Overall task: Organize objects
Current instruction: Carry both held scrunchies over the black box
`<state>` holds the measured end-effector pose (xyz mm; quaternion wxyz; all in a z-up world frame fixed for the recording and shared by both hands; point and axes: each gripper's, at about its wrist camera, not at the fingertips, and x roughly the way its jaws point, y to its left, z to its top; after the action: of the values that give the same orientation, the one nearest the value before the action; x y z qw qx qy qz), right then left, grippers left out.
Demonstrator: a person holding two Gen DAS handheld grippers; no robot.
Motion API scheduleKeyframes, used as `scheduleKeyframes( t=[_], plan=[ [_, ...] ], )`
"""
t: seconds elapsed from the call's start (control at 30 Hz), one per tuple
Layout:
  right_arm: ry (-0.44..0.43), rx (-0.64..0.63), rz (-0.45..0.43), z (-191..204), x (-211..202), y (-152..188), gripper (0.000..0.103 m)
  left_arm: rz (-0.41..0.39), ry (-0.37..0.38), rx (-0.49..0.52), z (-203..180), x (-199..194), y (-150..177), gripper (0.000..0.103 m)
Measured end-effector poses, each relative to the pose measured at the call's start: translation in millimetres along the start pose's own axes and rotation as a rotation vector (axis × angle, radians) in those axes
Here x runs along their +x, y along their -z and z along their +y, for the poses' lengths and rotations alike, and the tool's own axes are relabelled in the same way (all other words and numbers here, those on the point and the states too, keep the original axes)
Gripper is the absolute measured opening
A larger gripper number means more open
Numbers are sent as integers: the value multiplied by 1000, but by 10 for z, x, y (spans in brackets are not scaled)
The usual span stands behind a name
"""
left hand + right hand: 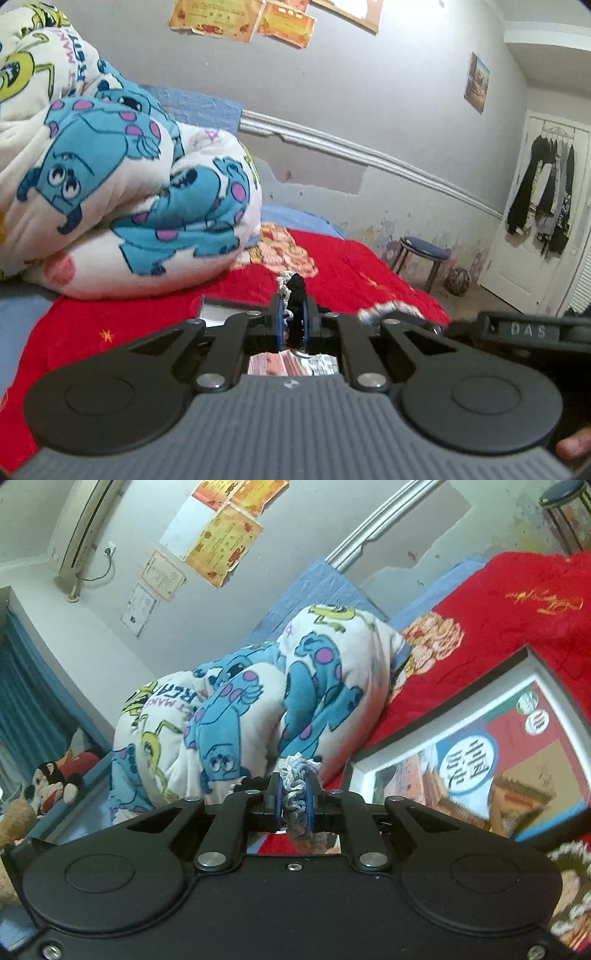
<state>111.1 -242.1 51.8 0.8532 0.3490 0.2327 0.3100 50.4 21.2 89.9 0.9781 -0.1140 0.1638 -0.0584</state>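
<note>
**Crocheted fabric pinched in both grippers above the red bedspread**

Crochet is the material in play. The left gripper (pixel 291 317) has its jaws narrowed right down on a bunch of black fabric with a white crocheted edge (pixel 293 295), which pokes out past the fingertips toward 12 o'clock. The right gripper (pixel 293 797) is likewise clamped tight, on a bunch of pale blue-and-white crochet trim (pixel 295 779). Whether the two bunches belong to one piece cannot be told, though a strip of similar crochet (pixel 391 312) runs from the left gripper toward 3 o'clock, where the other tool's black body (pixel 524 330) lies.

Both held bunches sit above the red bedspread (pixel 351 266). In the right wrist view a framed picture (pixel 480 753) lies on that bedspread at 2 o'clock from the fingertips, its long axis running up toward 1 o'clock; the right hand looks nearer to it. In the left wrist view only a corner of the frame (pixel 221 306) shows at 10 o'clock. The cartoon-print quilt (pixel 129 177) is heaped at 10 to 11 o'clock.

Judging by this, the next move probably depends on carrying the fabric clear of the frame without snagging.
</note>
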Motion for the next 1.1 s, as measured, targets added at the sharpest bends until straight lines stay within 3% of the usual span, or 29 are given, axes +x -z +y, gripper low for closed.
scheduleKeyframes(
  t=[0.27,0.53,0.8,1.1],
  plan=[
    [65,20,5,-109,168,-192,13,-35,-8,0,100,202,-275,13],
    [159,9,40,-232,598,-220,13,44,-58,25,215,564,-78,13],
    [296,-45,88,-419,995,-25,13,180,-131,103,213,906,282,13],
    [327,-49,80,-463,1121,167,13,291,-172,124,164,1068,437,14]
  ],
)
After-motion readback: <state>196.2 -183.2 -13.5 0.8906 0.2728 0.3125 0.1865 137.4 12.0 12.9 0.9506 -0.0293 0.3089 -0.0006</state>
